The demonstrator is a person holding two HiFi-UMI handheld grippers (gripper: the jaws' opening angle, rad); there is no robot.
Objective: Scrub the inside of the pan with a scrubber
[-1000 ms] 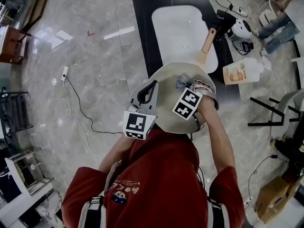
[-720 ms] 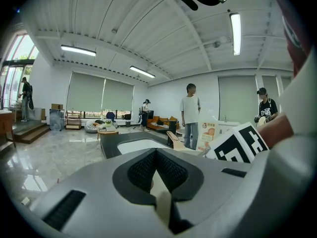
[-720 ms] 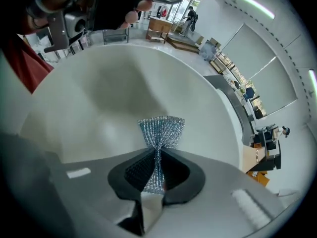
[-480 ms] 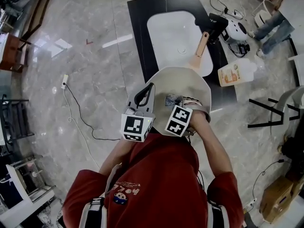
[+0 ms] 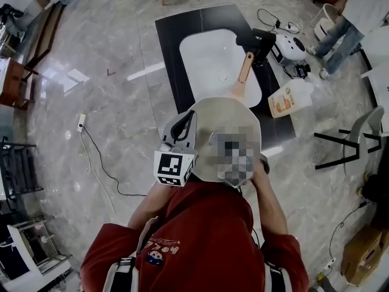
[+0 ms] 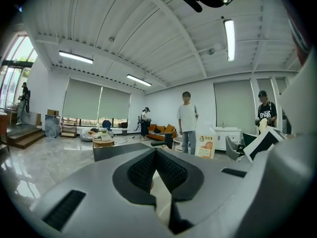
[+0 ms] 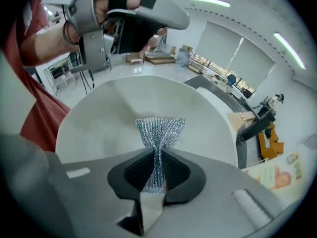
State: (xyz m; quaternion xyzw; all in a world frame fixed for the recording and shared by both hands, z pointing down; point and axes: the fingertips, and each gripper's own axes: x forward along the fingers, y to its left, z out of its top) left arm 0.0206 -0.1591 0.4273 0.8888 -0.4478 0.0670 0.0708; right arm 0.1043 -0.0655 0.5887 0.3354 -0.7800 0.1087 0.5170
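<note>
Marble floor (image 5: 121,102) below; left tool (image 6: 155,157) clamps the pan (image 5: 234,117) rim, right tool (image 7: 158,171) pinches the silver scrubber (image 7: 159,128).

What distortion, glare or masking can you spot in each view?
Head view: the floor bows outward with glare streaks, and a mosaic patch masks part of the pan. Left gripper view: ceiling lines curve, the strip light blows out. Right gripper view: the scrubber is sharp, edges darken.

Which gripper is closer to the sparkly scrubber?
Right. The right gripper pinches the scrubber between its jaws; the left gripper grips the pan by its rim, apart from it.
</note>
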